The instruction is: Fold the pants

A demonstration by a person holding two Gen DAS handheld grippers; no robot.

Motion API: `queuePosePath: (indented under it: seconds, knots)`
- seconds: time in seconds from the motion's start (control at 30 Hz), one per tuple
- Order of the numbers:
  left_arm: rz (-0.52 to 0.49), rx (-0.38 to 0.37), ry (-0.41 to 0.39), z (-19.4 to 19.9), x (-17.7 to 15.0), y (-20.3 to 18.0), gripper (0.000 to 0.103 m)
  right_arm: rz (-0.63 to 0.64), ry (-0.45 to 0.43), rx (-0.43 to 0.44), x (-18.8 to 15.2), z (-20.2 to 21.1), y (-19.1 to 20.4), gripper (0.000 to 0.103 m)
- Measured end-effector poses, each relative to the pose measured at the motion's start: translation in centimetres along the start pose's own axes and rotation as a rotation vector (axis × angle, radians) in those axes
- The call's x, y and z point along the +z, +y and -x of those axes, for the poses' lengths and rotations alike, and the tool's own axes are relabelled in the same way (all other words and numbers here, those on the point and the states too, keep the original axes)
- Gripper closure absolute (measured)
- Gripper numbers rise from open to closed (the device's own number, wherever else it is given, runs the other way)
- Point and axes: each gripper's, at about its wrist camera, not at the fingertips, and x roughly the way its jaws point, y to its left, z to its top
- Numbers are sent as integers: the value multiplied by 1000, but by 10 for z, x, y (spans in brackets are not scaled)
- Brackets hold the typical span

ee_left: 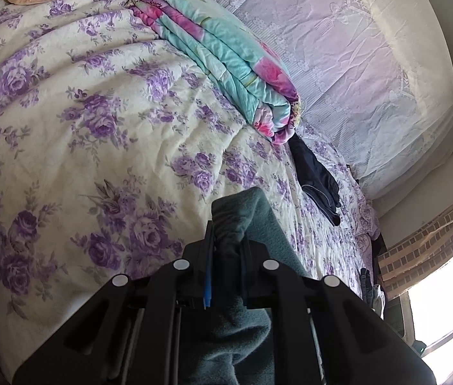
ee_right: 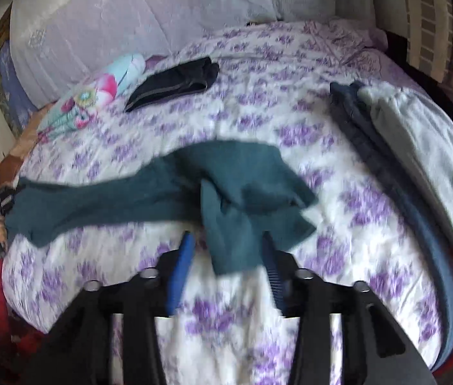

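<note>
Teal fleece pants (ee_right: pixel 168 189) are spread across the middle of the floral quilt (ee_right: pixel 290 147), one end clamped in the closed jaws of the left gripper (ee_left: pixel 226 243). A hanging fold is seen between the parted jaws of the right gripper (ee_right: pixel 226 250); its pads are not seen pressing. Black garment (ee_right: pixel 175 83) is laid beyond the pants, folded clothes (ee_right: pixel 403 147) at the quilt's right edge. Risk: the loose fold may slip out, because the right grip is incomplete, leaving the fold uneven.
</note>
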Motion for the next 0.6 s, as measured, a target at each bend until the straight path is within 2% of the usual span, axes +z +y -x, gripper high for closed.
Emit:
queuePosePath:
  seconds: [0.1, 0.23, 0.3, 0.47, 0.53, 0.6]
  knots:
    - [5, 4, 1, 0, -2, 2, 91, -36, -23, 16, 42, -23, 0, 45]
    - [1, 12, 4, -1, -1, 1, 91, 47, 29, -27, 74, -67, 21, 45]
    - [3, 7, 6, -1, -1, 2, 91, 110, 39, -53, 77, -78, 33, 44]
    - [13, -4, 13, -2, 0, 4, 91, 285, 41, -73, 76, -94, 58, 28]
    - [15, -7, 15, -3, 1, 5, 91, 375, 71, -105, 72, -107, 67, 28]
    - [18, -8, 16, -3, 0, 5, 91, 443, 114, -118, 62, -120, 72, 34]
